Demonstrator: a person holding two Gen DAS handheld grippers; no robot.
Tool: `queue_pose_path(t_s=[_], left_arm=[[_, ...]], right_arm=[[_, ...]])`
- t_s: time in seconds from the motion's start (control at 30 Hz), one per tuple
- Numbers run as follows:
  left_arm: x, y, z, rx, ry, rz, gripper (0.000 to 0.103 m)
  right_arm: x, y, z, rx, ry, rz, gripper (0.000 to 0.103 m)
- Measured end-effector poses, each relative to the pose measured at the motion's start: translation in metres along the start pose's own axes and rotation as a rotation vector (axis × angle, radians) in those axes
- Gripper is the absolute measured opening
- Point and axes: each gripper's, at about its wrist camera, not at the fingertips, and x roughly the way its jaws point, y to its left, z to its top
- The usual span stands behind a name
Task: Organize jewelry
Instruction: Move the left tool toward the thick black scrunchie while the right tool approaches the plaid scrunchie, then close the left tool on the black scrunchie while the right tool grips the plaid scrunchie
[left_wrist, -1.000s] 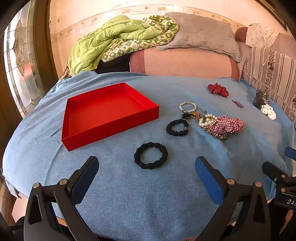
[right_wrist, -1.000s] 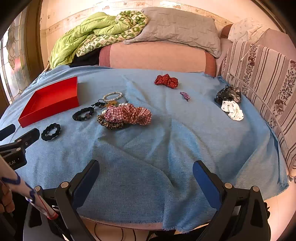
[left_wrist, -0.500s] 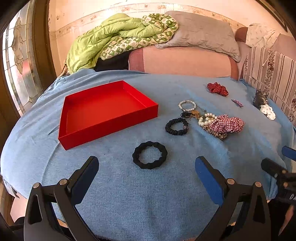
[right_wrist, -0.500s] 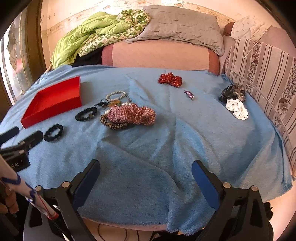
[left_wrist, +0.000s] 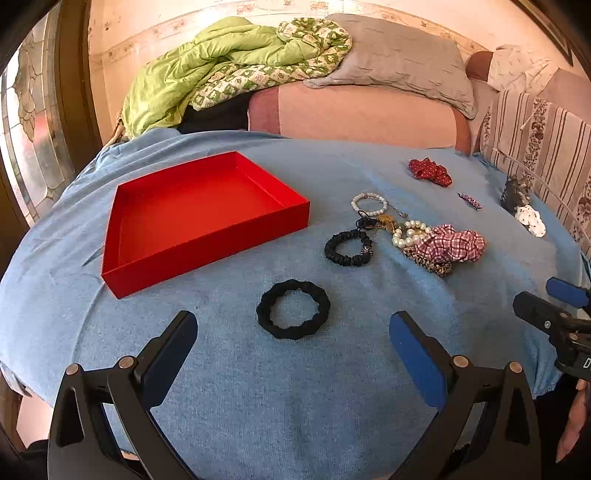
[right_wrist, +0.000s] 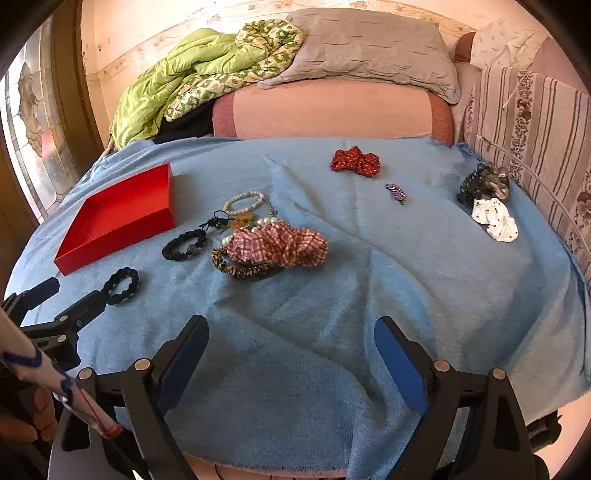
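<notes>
An empty red tray (left_wrist: 147, 275) (right_wrist: 70, 264) sits on the blue cloth at the left. A black braided ring (left_wrist: 293, 314) (right_wrist: 121, 285) lies just ahead of my open, empty left gripper (left_wrist: 291, 339). Beyond it lie a black bracelet (left_wrist: 348, 248) (right_wrist: 184, 245), a white bead bracelet (left_wrist: 368, 203), pearls (left_wrist: 406, 234), a plaid scrunchie (left_wrist: 452, 245) (right_wrist: 277, 243) and a leopard scrunchie (right_wrist: 240, 268). My right gripper (right_wrist: 291, 347) is open and empty over bare cloth near the front edge.
A red dotted scrunchie (right_wrist: 355, 161), a small purple clip (right_wrist: 396, 192), a dark scrunchie (right_wrist: 484, 182) and a white scrunchie (right_wrist: 495, 219) lie further right. A sofa with pillows (right_wrist: 362, 48) and a green quilt (right_wrist: 177, 85) stands behind. A striped cushion (right_wrist: 535, 122) borders the right.
Both grippers have moved slightly forward over the cloth, so the items sit a little nearer. Both stay open and empty; nothing on the cloth has moved.
</notes>
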Motion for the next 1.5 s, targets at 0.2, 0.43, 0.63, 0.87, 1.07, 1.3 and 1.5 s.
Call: queue_pose_path(t_s=[0.2,0.43,0.63,0.87,1.07,1.3,1.5], left_arm=[[0.013,0.015,0.001,-0.034,0.045,-0.008,0.103],[0.033,0.017,0.010,-0.028,0.066,0.022,0.103],[0.050,0.014,0.014,-0.013,0.078,0.037,0.103],[0.062,0.016,0.011,0.010,0.092,0.053,0.082],[0.069,0.016,0.009,0.016,0.114,0.007,0.048],[0.066,0.016,0.010,0.014,0.098,-0.052,0.020],[0.059,0.017,0.012,-0.004,0.075,-0.115,0.010]], right_arm=[[0.005,0.007,-0.002,-0.017,0.011,0.026,0.088],[0.009,0.008,-0.001,-0.010,0.015,0.032,0.088],[0.017,0.000,0.012,0.022,0.020,0.052,0.088],[0.042,0.000,0.045,0.016,0.013,0.060,0.088],[0.076,0.005,0.059,0.002,0.061,0.059,0.088],[0.084,-0.009,0.052,0.054,0.087,0.105,0.015],[0.049,-0.012,0.051,0.061,-0.036,0.109,0.015]])
